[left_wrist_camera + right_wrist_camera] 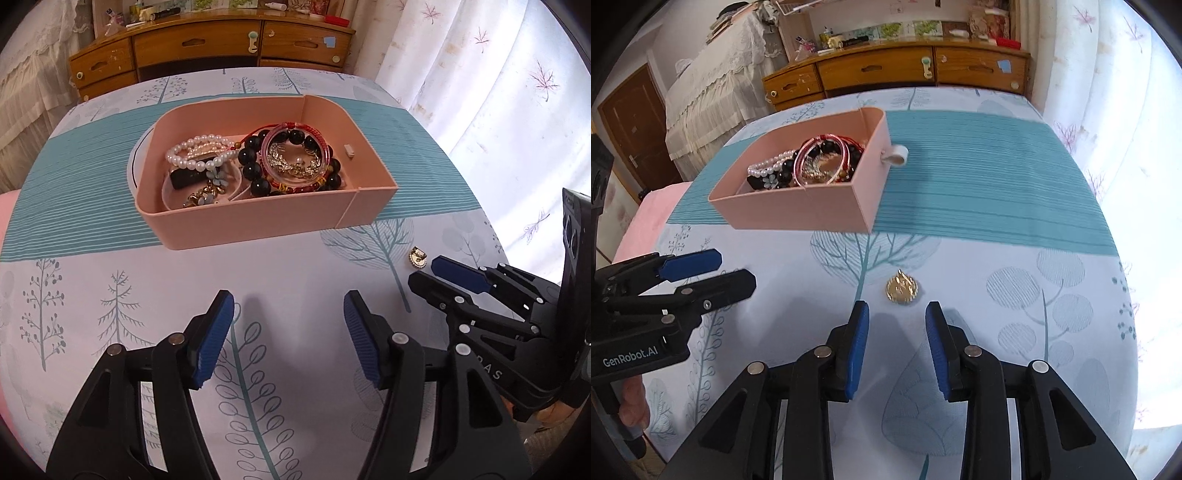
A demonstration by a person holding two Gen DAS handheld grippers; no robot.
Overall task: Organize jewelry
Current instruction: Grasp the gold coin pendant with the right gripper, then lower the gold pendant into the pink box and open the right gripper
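Jewelry box [258,225], gold pendant [902,291], "GenRobot.AI" on left hand-held gripper [714,271]

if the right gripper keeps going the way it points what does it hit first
Most likely the gold pendant, lying on the tablecloth just ahead of the open right gripper. Depth is unclear, so it might meet the cloth just short of it.

free: cloth [997,314] round brooch [901,291] | obstacle: pink tray [798,214] beyond
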